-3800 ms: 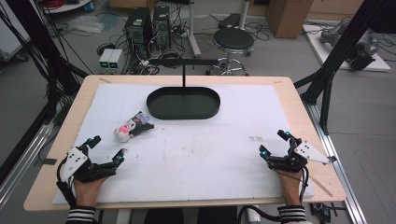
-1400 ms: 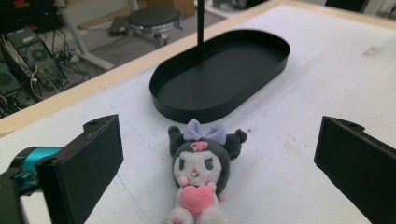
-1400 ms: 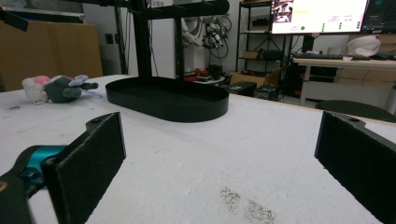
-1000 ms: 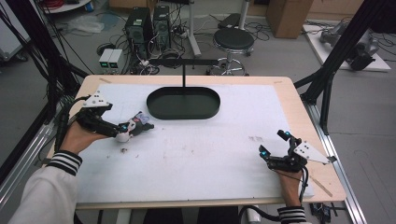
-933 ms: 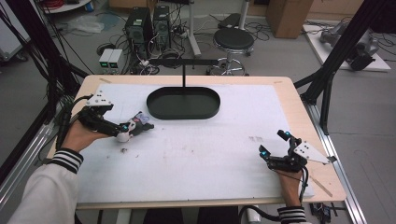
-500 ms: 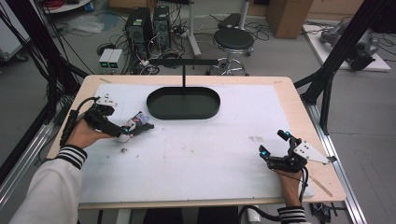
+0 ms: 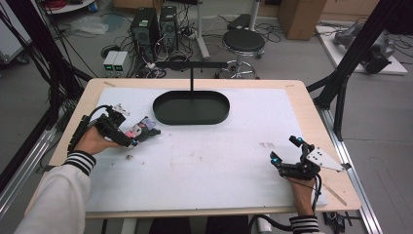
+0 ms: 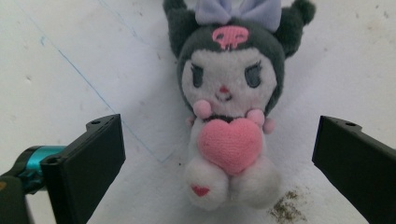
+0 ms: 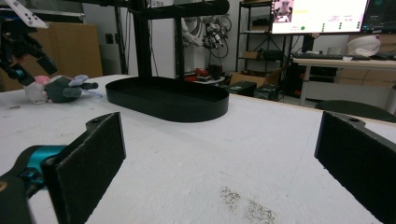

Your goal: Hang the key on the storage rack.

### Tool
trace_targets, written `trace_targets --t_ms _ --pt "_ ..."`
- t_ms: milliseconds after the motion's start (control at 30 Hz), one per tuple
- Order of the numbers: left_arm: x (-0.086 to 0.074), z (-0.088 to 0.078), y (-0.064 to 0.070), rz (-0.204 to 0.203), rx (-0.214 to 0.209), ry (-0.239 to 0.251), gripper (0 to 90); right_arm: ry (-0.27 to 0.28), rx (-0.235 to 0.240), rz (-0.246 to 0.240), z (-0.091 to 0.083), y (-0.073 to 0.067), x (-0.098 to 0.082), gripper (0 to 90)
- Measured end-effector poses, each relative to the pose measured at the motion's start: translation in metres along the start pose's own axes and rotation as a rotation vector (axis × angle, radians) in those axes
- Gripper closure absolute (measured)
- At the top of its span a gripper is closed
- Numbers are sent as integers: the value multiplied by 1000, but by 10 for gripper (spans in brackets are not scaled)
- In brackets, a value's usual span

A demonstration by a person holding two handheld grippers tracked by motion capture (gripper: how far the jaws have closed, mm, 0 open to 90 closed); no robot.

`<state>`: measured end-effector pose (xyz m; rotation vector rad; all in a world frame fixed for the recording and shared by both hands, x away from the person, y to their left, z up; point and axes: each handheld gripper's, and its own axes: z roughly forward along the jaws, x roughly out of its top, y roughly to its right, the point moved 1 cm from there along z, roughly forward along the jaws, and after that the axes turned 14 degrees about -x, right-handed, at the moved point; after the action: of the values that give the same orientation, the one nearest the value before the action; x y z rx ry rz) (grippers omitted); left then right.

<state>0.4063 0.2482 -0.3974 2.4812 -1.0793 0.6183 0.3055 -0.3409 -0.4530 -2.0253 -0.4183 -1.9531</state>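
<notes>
A small plush toy with a dark hood, a lilac bow and a pink heart lies on its back on the white table cover. In the high view the plush toy lies left of the black oval tray. My left gripper hovers right over it, open, with one jaw on each side of the toy's body and no contact visible. My right gripper rests open near the table's front right, nothing between its jaws. The right gripper view shows the plush toy and the tray far off.
A black T-shaped stand rises behind the tray. Specks of dirt lie beside the toy's feet. The table's wooden edge runs close to my right gripper. A stool and computer boxes stand on the floor beyond the table.
My left gripper travelled from the front left corner up to the plush toy and has closed in over it, jaws now straddling it. The right gripper and the toy stayed put.
</notes>
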Motion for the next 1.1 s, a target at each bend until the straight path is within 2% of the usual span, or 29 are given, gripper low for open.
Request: trace_targets --t_ms 167,233,300,467,600,867,933,1000,1100 --pt "-1 5 -1 -18 -1 -54 34 2 0 -1 0 0 0 8" --pt "-1 6 -1 -26 -1 -60 118 2 1 0 0 0 0 8" --pt "-1 7 -1 -32 9 -64 129 2 1 0 0 0 0 8" --pt "-1 9 -1 -48 6 -86 144 2 1 0 0 0 0 8" --pt "-1 11 -1 -61 -7 -95 190 3 0 2 0 0 0 8" --pt "0 13 0 -64 -18 -111 316 3 0 4 0 0 0 8" --pt "0 14 1 -59 -25 -121 378 2 0 6 0 0 0 8" --pt "1 15 3 -58 -18 -135 452 2 1 4 0 0 0 8" --pt "2 16 5 -58 0 -140 501 2 -1 6 0 0 0 8"
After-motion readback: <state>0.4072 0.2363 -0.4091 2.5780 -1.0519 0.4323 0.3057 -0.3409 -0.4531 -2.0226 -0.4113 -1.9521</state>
